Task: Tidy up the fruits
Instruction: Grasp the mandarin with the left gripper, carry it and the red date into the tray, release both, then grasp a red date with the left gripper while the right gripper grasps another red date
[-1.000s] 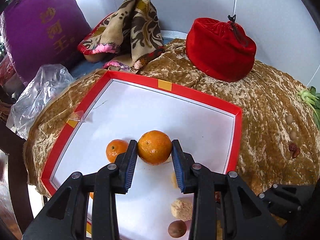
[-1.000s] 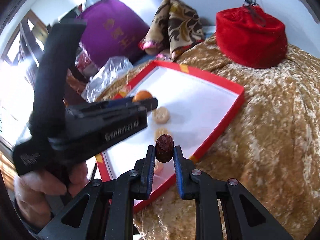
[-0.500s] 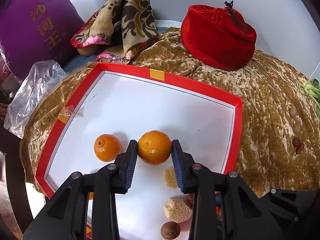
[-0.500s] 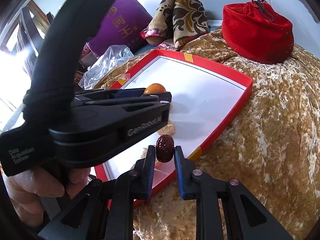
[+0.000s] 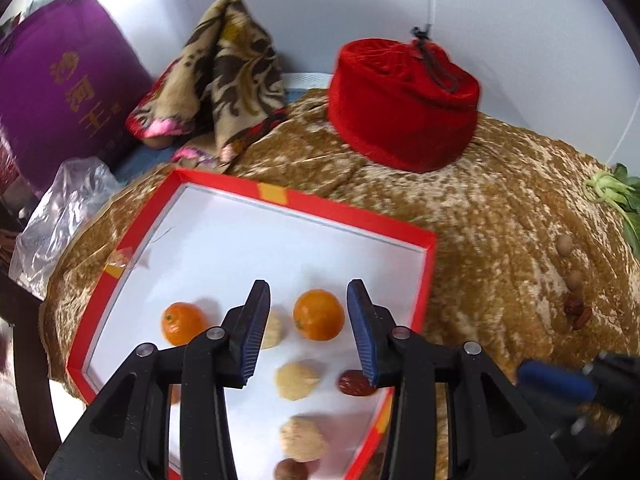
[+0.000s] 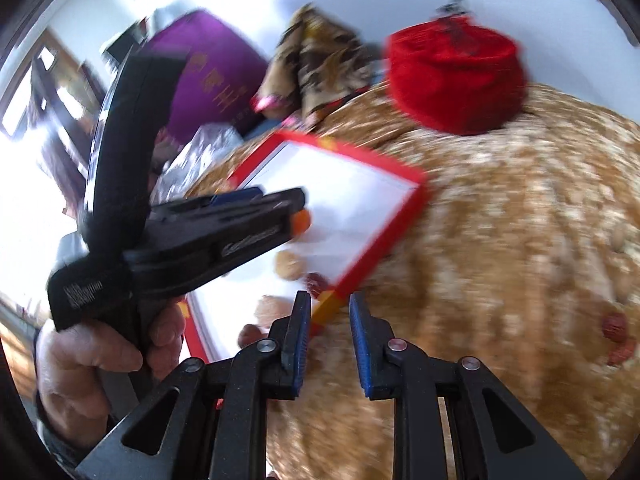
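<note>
Both claws, left gripper and right gripper, gape empty, so lift clear of the tray before fetching the dates beside it.

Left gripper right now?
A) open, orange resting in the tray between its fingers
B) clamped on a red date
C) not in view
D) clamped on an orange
A: the left gripper is open, its pads clear of the orange, which rests on the tray floor.

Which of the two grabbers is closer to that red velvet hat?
Neither clearly. The left gripper is open over the red tray; the right gripper is open at the tray's near corner. Both are well short of the red hat.
</note>
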Tool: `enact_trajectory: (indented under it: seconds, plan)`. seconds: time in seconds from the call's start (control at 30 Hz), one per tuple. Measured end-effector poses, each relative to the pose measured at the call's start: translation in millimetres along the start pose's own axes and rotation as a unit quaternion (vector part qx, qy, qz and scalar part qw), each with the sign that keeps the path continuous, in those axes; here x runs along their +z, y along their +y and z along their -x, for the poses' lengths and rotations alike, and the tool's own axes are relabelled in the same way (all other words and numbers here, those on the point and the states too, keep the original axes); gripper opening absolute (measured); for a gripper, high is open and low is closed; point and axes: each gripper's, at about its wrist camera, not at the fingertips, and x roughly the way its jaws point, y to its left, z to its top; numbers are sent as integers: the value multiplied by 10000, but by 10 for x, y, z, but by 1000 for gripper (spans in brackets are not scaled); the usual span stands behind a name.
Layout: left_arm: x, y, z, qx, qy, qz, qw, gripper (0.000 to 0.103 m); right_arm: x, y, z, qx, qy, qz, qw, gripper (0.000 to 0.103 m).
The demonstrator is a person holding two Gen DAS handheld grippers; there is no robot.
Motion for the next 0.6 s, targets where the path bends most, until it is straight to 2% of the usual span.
enact_trajectory:
  seconds: [0.13,0.3,0.47,0.6]
  plan:
    - [3,-317,-3,-131,-32,-320,9994,38,55,-504,371,-142,-218,-623,9977,22]
    - [-31,-749,-8,-284,-26,-741,9968,38,-43,-1226,716,-369,-164,-1485,9881,22]
    - [-67,-1123,7,-429,-31,-1131,9927,41,-150,-1609,702,-297,105,-2141,9763,22]
    - [-112,-1259,-17,-451,14,-1327,9901,43,-215,-1741,567,-509,414,-2459,9671,22]
